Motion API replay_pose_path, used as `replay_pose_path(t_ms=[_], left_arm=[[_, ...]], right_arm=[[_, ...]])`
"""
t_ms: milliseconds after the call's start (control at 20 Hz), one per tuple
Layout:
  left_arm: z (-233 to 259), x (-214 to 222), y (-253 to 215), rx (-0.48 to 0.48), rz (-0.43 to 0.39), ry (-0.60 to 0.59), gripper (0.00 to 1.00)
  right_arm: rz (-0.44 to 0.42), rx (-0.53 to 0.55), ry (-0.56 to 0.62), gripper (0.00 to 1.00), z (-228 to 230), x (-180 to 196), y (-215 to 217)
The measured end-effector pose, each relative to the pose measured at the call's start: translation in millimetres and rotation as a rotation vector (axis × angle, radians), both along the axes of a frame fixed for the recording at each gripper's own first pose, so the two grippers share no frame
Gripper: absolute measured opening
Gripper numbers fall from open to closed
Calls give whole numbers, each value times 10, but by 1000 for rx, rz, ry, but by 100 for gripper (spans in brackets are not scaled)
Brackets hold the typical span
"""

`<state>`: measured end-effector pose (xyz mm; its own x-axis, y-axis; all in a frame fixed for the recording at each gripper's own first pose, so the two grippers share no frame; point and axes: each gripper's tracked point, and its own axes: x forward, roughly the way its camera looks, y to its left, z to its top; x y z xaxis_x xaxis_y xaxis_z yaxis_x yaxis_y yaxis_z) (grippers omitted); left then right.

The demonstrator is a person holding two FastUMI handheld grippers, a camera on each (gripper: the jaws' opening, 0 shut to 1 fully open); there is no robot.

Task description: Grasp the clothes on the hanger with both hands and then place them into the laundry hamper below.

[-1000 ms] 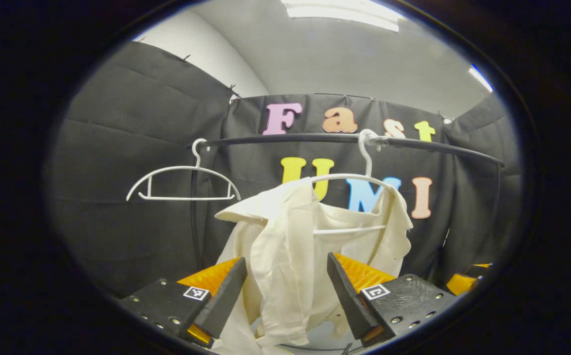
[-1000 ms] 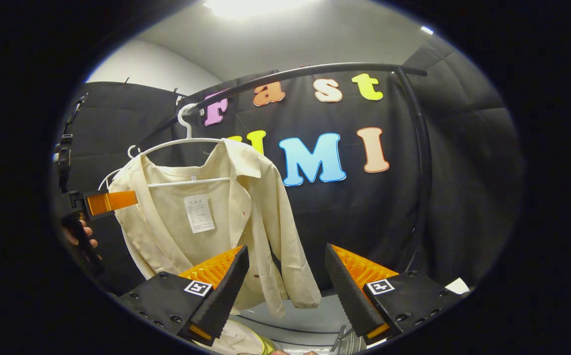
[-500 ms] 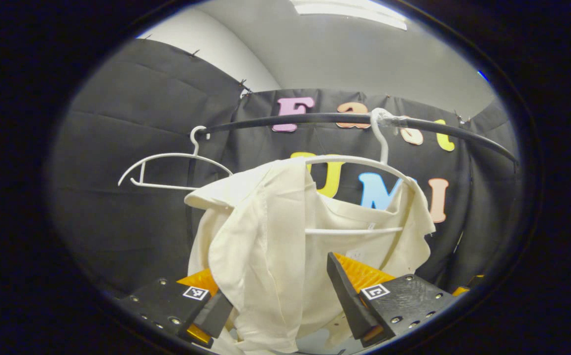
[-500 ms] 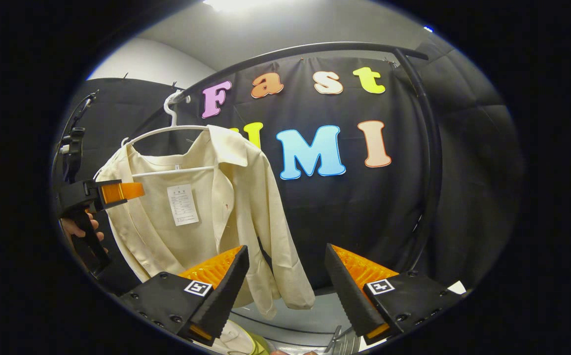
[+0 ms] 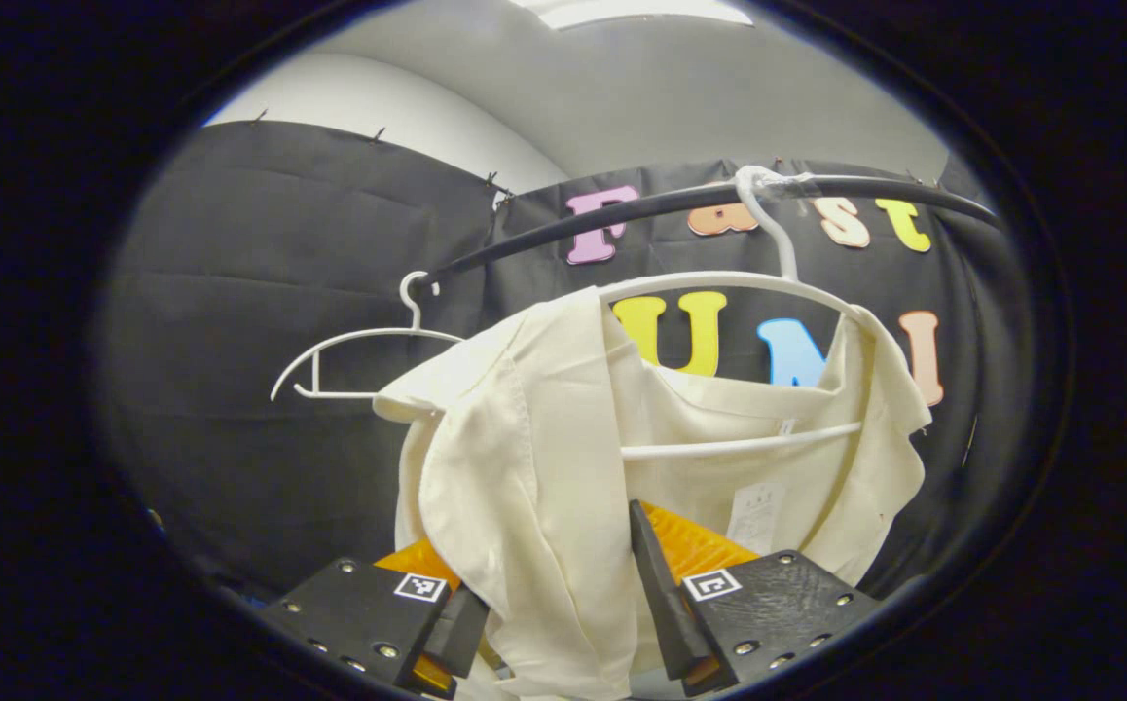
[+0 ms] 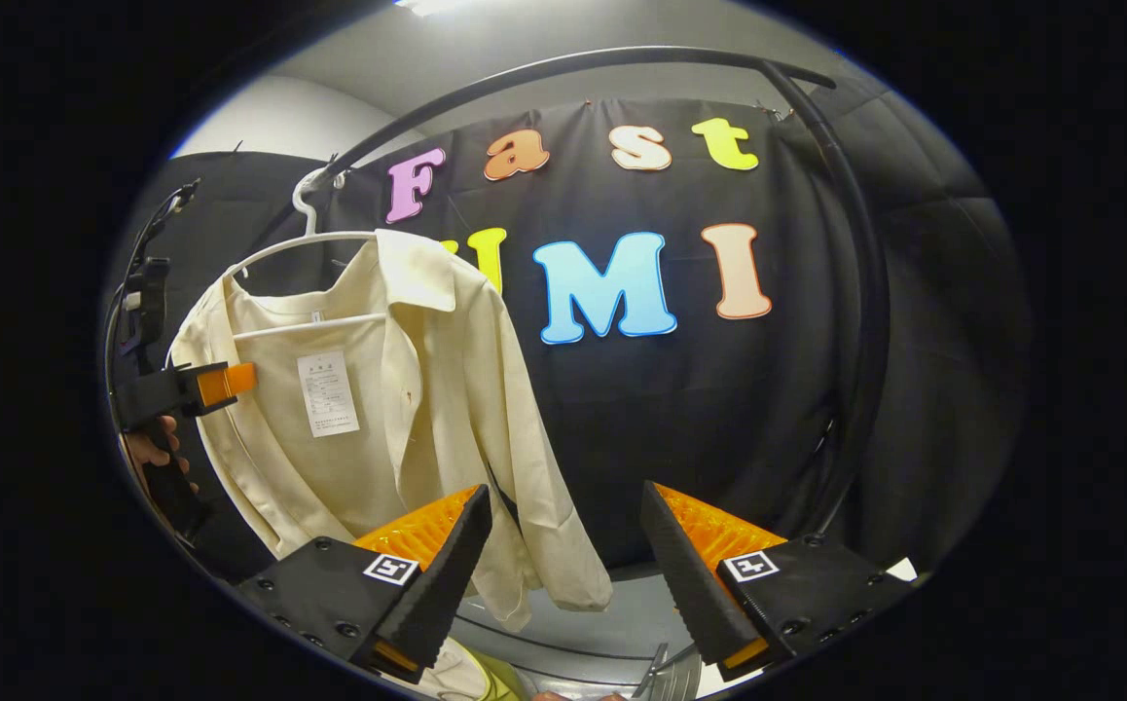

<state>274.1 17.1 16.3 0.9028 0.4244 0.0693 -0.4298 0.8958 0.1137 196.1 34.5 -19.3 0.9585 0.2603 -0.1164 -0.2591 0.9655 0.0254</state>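
A cream shirt [image 5: 563, 467] hangs on a white hanger [image 5: 729, 282] hooked over a black rail [image 5: 622, 209]. My left gripper [image 5: 554, 584] is open and straddles the shirt's front fold. The cloth hangs between its fingers and covers part of the left one. In the right gripper view the shirt [image 6: 408, 389] hangs at the left, with the left gripper [image 6: 218, 382] and the hand [image 6: 150, 453] holding it at the shirt's left edge. My right gripper [image 6: 563, 545] is open and holds nothing. It sits to the right of the shirt, apart from its hanging sleeve.
An empty white hanger [image 5: 359, 336] hangs on the rail left of the shirt. The rail [image 6: 573, 68] curves down into a black post [image 6: 860, 389] at the right. A pale and yellow-green bundle [image 6: 471, 677] and a metal wire piece [image 6: 666, 667] lie below.
The left gripper has moved in onto the shirt, whose fold now hangs between its fingers and hides one. The right gripper has drifted right, so the shirt sits farther left in its view.
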Motion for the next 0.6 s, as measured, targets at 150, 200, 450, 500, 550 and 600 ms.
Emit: replay_pose_path(t_ms=[150, 200, 450, 500, 550, 600], left_arm=[[-15, -57, 11, -6, -26, 5, 46], [-28, -65, 0, -7, -43, 8, 52], [13, -220, 1, -24, -57, -2, 12], [30, -257, 8, -26, -58, -5, 12], [45, -292, 33, -44, -54, -26, 12], [46, -303, -20, -72, -82, -26, 0]], right_arm=[[47, -3, 13, 98, -31, 104, 131], [65, -5, 17, 98, -46, 135, 167], [146, 8, 30, 98, -54, 323, 321], [160, 18, 35, 98, -56, 352, 348], [173, 27, 38, 98, -49, 382, 373], [187, 34, 40, 98, -61, 404, 406]])
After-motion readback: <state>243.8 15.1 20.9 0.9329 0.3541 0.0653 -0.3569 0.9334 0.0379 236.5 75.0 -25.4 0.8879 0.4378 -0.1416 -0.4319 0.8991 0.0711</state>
